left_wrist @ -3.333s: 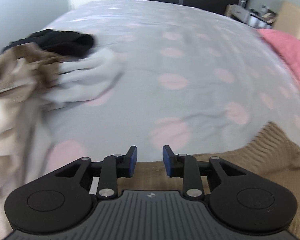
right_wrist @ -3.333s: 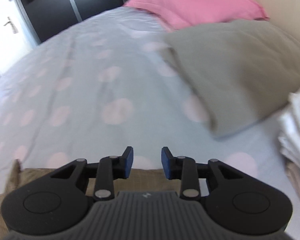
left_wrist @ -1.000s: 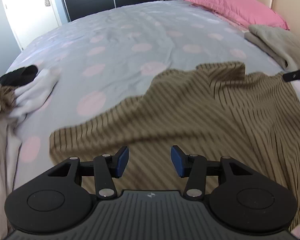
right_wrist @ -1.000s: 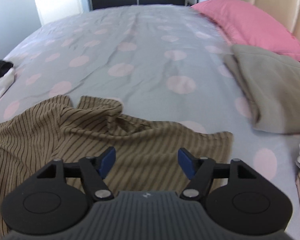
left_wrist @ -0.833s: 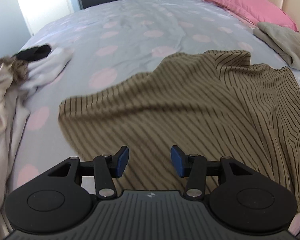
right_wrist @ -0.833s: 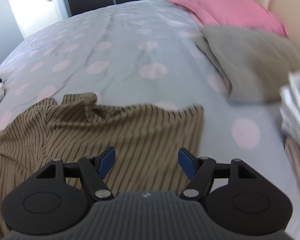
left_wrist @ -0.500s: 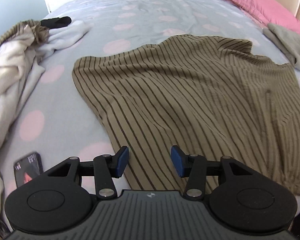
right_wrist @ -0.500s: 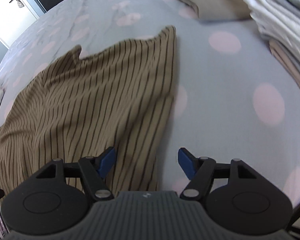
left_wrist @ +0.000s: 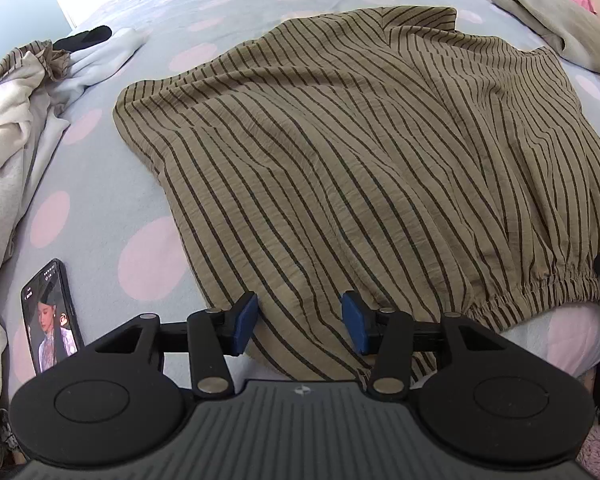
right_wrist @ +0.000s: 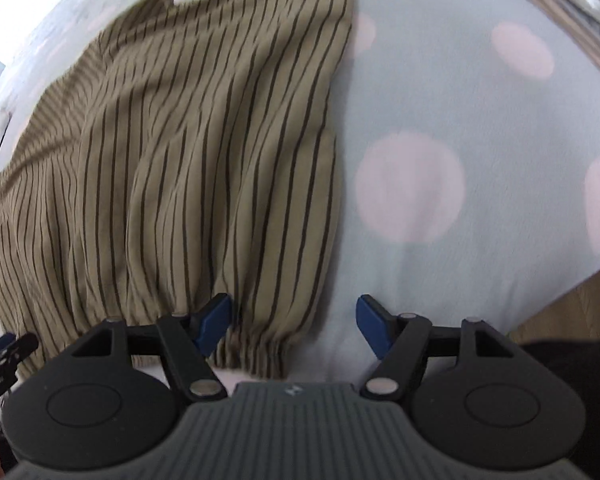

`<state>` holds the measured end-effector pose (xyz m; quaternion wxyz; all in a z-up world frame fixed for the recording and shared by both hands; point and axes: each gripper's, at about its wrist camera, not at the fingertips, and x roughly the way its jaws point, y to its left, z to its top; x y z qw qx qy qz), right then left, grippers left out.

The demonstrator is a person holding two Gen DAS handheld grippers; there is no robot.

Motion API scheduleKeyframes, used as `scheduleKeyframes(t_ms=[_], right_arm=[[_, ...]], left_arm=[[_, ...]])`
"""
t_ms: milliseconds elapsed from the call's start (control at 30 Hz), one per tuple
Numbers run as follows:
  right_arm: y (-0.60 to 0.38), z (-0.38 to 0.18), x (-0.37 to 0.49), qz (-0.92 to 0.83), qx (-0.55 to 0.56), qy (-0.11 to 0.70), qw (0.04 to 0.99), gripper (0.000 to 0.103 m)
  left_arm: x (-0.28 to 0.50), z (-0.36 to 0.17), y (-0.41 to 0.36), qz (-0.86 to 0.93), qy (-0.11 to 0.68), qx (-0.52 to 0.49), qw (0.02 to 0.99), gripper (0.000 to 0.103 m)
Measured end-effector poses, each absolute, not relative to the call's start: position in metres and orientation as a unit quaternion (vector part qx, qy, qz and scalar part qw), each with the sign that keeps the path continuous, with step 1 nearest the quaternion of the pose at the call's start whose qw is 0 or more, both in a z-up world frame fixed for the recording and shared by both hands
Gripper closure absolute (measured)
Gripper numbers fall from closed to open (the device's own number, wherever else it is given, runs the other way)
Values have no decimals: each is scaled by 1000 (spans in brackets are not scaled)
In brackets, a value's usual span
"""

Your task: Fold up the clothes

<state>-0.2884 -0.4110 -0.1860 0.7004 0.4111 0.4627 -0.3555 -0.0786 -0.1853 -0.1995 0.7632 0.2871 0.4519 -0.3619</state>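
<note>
A brown garment with dark stripes (left_wrist: 360,148) lies spread on the bed, its gathered hem at the near edge. It also shows in the right wrist view (right_wrist: 188,152). My left gripper (left_wrist: 300,322) is open and empty, low over the hem's left part. My right gripper (right_wrist: 294,322) is open and empty, over the hem's right corner (right_wrist: 260,356). The left gripper's tip shows at the right wrist view's left edge (right_wrist: 4,354).
The bed has a grey cover with pink dots (left_wrist: 100,208). A heap of unfolded clothes (left_wrist: 16,120) lies at the left. A phone (left_wrist: 50,316) lies near the bed edge. A grey pillow (left_wrist: 552,16) and folded clothes (right_wrist: 572,8) are on the right.
Both grippers have come down and back toward the near hem of the striped garment, which now lies spread flat. Both stay open.
</note>
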Motion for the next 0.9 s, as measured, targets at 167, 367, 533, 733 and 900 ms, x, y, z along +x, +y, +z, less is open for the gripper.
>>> scheduleKeyframes(t_ms=[167,367,533,733,900], right_arm=[[-404,-191,-282,-346,401,480,699,34],[-403,-192,-284,-335,424,463,703,76],[-397,-180,-280,-336,408,445,723,93],[-387,-166,-258,-313,387,426,755,93],[-378,-156,-238,-285,367,422,778,94]], left_arm=[[-75,-212,-187,-352,483,289,747,59],[-77,-218,-187,-356,480,296,746,58],[-77,-220,-186,-355,483,292,745,58],[-77,-221,-187,-356,483,293,745,58],[-73,-220,-188,-358,487,285,744,58]])
